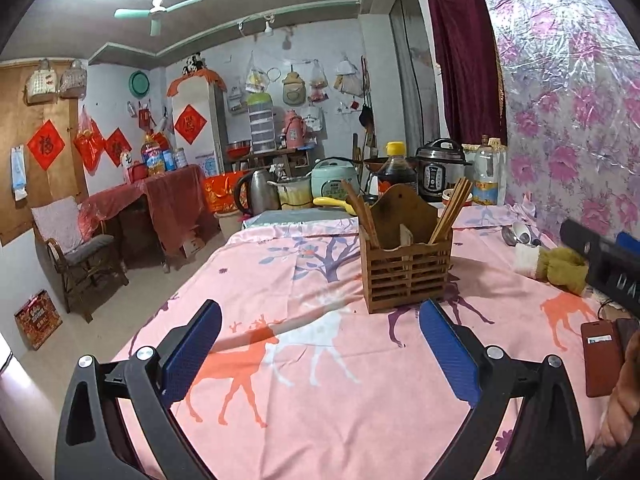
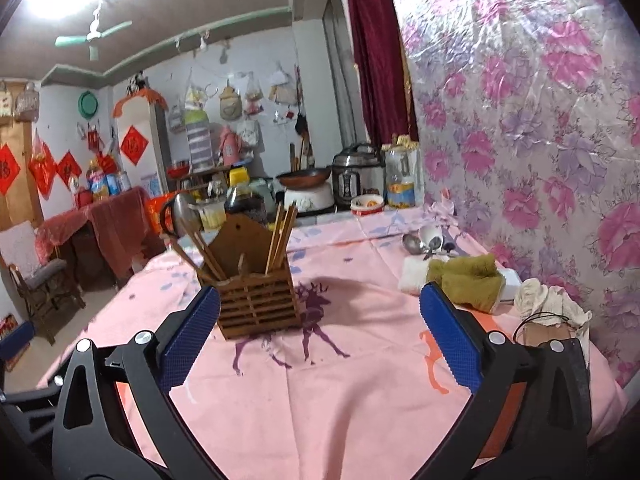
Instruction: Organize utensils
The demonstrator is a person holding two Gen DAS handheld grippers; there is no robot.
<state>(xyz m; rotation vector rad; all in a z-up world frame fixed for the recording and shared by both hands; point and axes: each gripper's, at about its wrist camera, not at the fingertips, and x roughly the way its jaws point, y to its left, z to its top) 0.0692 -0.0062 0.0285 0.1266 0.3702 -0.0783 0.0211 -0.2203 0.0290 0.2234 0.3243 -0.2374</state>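
**Two open claws, nothing in hand yet**

Two grippers hang over the pink deer-print tablecloth [image 1: 320, 420], and both stand wide with bare cloth between their blue pads. The left gripper [image 1: 320, 348] faces the wooden utensil holder [image 1: 406, 264] from the near side, a little to the left of it. The right gripper [image 2: 320, 332] has the same holder [image 2: 256, 300] just beyond its left pad.

The holder stands upright near the middle of the table. Chopsticks [image 2: 282, 236] lean in its right compartment; wooden spoons [image 2: 200, 256] lean in the left one. Loose pieces seem to remain at the far right by the floral wall: a metal ladle [image 2: 412, 245] and a white spoon [image 2: 430, 237], lying just behind an olive cloth [image 2: 468, 280].

Fetching those looks like the next step, and the right gripper is the nearer one. A good approach would come in over the cloth rather than through it, take the ladle by its handle rather than its bowl, and close squarely so it cannot swivel. The handle is hard to make out from here. Lowering it into the left compartment, clear of the leaning chopsticks, should keep the holder from tipping; the left claw could steady the holder's side.
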